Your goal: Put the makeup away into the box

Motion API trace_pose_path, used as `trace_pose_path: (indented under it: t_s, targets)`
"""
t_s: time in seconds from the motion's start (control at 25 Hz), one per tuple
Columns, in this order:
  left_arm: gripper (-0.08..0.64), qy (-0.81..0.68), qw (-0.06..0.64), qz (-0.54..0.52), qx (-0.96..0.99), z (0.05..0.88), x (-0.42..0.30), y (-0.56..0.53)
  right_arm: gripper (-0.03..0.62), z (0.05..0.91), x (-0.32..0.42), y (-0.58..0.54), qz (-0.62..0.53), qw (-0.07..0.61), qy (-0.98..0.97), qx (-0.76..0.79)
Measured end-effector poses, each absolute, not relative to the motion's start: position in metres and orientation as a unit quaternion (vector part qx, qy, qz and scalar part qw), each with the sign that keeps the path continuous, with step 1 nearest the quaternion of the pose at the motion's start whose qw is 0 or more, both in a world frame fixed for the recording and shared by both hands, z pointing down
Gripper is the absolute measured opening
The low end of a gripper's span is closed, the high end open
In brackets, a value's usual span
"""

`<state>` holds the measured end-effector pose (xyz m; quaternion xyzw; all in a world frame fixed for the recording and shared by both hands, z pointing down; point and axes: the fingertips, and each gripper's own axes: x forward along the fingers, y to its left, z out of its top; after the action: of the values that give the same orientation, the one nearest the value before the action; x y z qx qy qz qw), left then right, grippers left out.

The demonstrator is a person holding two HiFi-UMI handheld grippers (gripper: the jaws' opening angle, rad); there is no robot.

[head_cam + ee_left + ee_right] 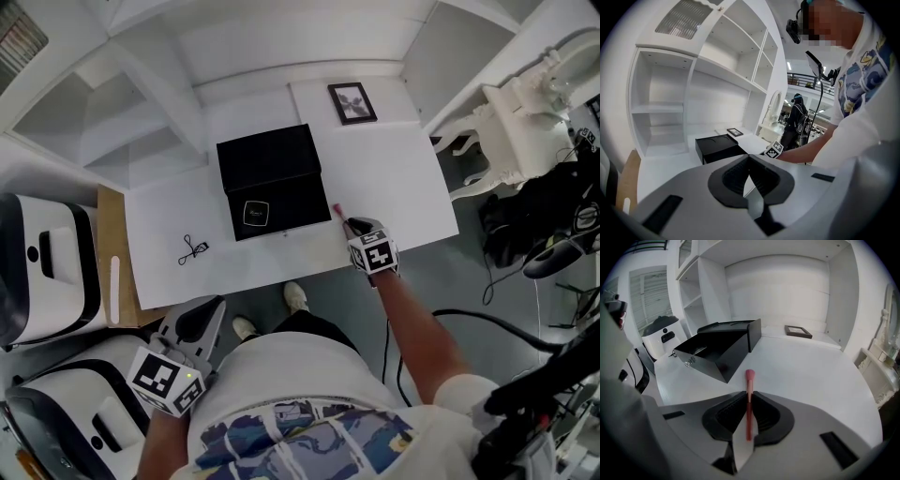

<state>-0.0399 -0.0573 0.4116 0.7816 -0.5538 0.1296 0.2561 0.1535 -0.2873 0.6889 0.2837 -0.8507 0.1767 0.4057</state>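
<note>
Right gripper (749, 393): jaws pinched tight on slim pink makeup stick (749, 378), tip forward. Open black box (717, 350) near, ahead-left on white tabletop (811, 376). Left gripper (749, 158): jaws together, empty. Black eyelash curler (192, 249) lies left of box.

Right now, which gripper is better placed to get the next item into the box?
Right, most likely. The right gripper is shut on the pink brush, just beside the open black box. The left gripper is shut on nothing, held low, short of the desk; the eyelash curler lies apart from it.
</note>
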Motion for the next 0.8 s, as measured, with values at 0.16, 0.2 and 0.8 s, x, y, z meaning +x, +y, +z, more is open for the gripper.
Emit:
trace_pose_path:
  t_s: [0.16,0.2,0.8]
  targets:
    - [0.014,-0.553,0.251,0.13,0.784,0.411,-0.039,-0.058,0.061,0.688,0.156,-0.288,0.184,0.403,-0.847,0.293]
    - [0.014,-0.553,0.25,0.129,0.784,0.411,-0.039,-0.057,0.061,0.688,0.157,-0.288,0.187,0.402,-0.847,0.295]
    - [0.014,-0.541,0.233,0.102,0.801,0.406,-0.056,-0.03,0.061,0.615,0.141,-0.28,0.19,0.353,-0.854,0.331]
